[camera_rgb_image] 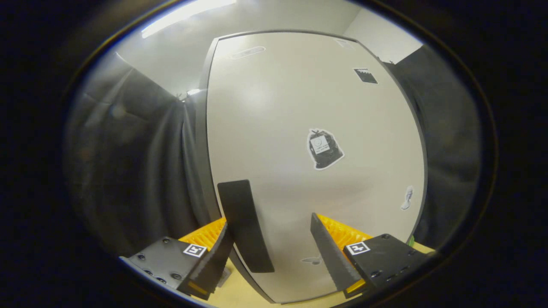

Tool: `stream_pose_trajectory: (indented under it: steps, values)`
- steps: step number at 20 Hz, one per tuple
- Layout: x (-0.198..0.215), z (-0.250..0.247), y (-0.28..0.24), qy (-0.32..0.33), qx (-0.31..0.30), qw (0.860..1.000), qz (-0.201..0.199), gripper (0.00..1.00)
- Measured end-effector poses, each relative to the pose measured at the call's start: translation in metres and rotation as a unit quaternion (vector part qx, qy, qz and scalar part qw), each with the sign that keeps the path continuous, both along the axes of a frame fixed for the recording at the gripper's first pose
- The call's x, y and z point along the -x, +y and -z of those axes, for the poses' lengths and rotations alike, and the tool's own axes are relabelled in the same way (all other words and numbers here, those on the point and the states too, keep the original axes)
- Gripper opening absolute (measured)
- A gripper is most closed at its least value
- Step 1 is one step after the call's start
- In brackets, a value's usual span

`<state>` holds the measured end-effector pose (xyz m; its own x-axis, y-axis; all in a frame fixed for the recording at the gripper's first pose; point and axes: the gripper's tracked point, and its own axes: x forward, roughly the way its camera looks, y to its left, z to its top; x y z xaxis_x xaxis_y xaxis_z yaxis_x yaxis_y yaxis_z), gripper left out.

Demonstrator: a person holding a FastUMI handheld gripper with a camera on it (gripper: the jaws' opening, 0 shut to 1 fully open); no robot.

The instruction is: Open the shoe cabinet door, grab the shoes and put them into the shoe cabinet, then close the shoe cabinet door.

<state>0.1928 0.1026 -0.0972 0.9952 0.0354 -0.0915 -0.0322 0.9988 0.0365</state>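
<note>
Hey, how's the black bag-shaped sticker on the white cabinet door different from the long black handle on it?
The black bag-shaped sticker sits mid-door, beyond the open gripper; the long black handle sits low near the door's edge, between the fingers. The sticker is rounded with a white outline and label; the handle is a plain strip. Both are black, on the white cabinet door.

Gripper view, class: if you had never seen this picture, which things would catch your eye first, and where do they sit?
The pale cabinet door stands shut just ahead of the open gripper. A dark upright handle sits near its left edge, close by the left finger and not gripped. A sticker of a black bag marks the door's middle, beyond the fingers.
</note>
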Motion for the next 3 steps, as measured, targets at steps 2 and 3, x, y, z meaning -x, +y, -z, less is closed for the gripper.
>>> stream_pose_trajectory:
  steps: [2, 3]
  values:
    - [0.010, -0.005, 0.003, -0.007, -0.006, 1.000, -0.010, 1.00]
    - [0.015, -0.010, 0.004, -0.012, -0.011, 1.000, -0.016, 1.00]
